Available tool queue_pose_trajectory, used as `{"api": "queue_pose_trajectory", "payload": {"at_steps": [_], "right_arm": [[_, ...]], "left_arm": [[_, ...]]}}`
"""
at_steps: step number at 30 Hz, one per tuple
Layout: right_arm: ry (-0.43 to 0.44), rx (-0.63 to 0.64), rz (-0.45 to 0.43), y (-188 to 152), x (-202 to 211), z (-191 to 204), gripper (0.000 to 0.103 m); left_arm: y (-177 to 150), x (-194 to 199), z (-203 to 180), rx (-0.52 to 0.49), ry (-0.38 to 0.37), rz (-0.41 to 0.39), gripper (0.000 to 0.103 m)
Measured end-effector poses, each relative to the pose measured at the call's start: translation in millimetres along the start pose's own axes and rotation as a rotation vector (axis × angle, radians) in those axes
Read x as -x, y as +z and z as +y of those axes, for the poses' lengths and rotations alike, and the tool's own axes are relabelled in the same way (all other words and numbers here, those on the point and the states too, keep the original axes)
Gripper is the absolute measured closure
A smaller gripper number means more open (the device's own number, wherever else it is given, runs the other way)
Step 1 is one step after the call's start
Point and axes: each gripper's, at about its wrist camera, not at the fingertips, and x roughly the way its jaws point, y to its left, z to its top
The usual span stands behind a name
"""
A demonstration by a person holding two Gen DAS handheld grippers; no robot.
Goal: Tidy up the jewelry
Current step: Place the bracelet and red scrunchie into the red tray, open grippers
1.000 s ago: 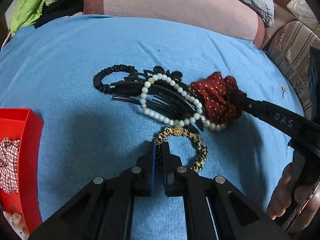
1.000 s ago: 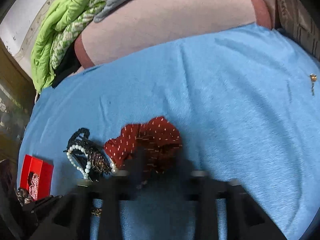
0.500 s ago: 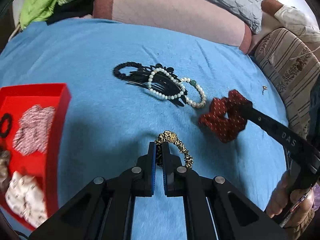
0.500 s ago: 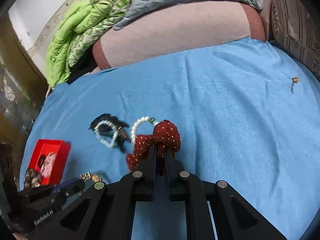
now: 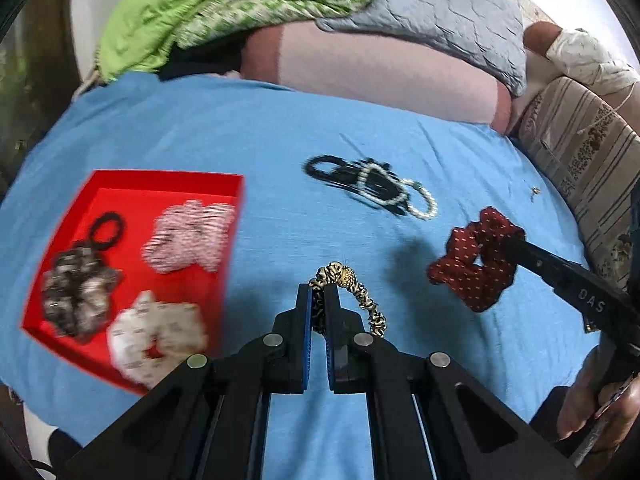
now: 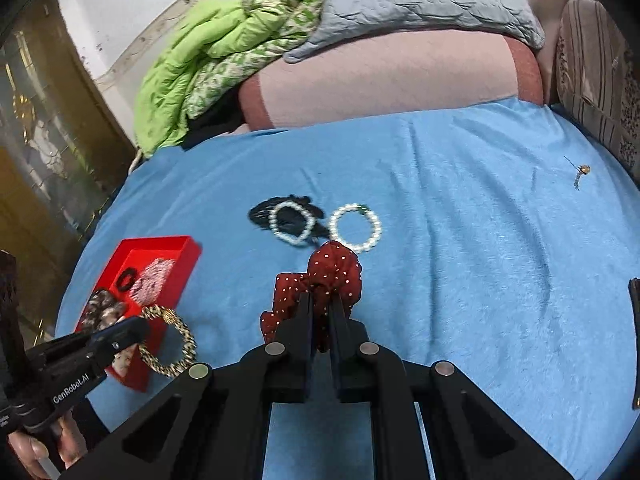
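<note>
While blue bedsheet spreads below, left tongs grip leopard scrunchie; right tongs grip red scrunchie.

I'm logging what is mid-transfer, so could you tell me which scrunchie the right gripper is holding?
The dark red scrunchie with white dots, held by the right gripper. The leopard-print one is in the left gripper; the others lie in the red box.

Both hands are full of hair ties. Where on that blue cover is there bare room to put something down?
The widest bare stretch of the blue cover lies right of the pearl bracelets, with only a small gold pin near the striped cushion. The strip toward the pink bolster is also bare. It is crowded inside the red tray and around the black comb.
</note>
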Motion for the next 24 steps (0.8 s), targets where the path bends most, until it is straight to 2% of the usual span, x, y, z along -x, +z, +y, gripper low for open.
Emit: {"api": "queue_pose_trajectory", "payload": {"at_steps": [6, 11, 17, 24], "right_arm": [[0.024, 0.061, 0.004, -3, 6, 32, 0.095], [0.049, 0.119, 0.013, -1, 3, 62, 0.095], [0.083, 0.209, 0.03, 9, -13, 109, 0.094], [0.134, 0.288, 0.033, 24, -39, 160, 0.094]], "left_arm": [[-10, 27, 46, 0.034, 0.073, -0.045, 0.098], [-6, 41, 90, 0.088, 0.116, -0.078, 0.098], [11, 38, 146, 0.203, 0.106, -0.07, 0.097], [38, 8, 196, 0.268, 0.087, -0.022, 0.097]]}}
